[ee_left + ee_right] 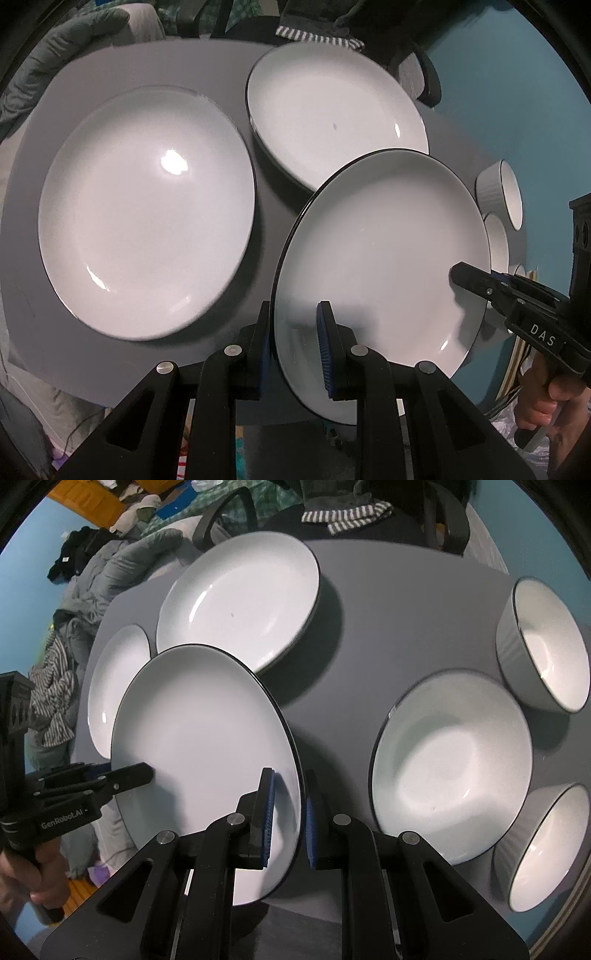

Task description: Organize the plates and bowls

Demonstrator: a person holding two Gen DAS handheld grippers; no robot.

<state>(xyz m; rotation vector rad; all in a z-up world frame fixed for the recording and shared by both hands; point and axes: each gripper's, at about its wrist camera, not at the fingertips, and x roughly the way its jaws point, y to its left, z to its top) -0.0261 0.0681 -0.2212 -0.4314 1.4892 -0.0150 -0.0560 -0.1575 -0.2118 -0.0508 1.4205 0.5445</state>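
A white plate with a dark rim (384,258) is held tilted above the grey table (147,59), gripped on opposite edges by both grippers. My left gripper (295,339) is shut on its near edge. My right gripper (290,816) straddles the same plate (199,738); its outer pad stands slightly off the rim. The right gripper also shows in the left wrist view (476,280), and the left gripper in the right wrist view (140,773). Two more white plates (147,210) (332,110) lie flat on the table.
A wide shallow bowl (450,764) and two deeper bowls (543,646) (546,849) stand on the table's right side. A chair with a striped cloth (347,515) stands behind the table. Clothes (110,572) are piled at the left.
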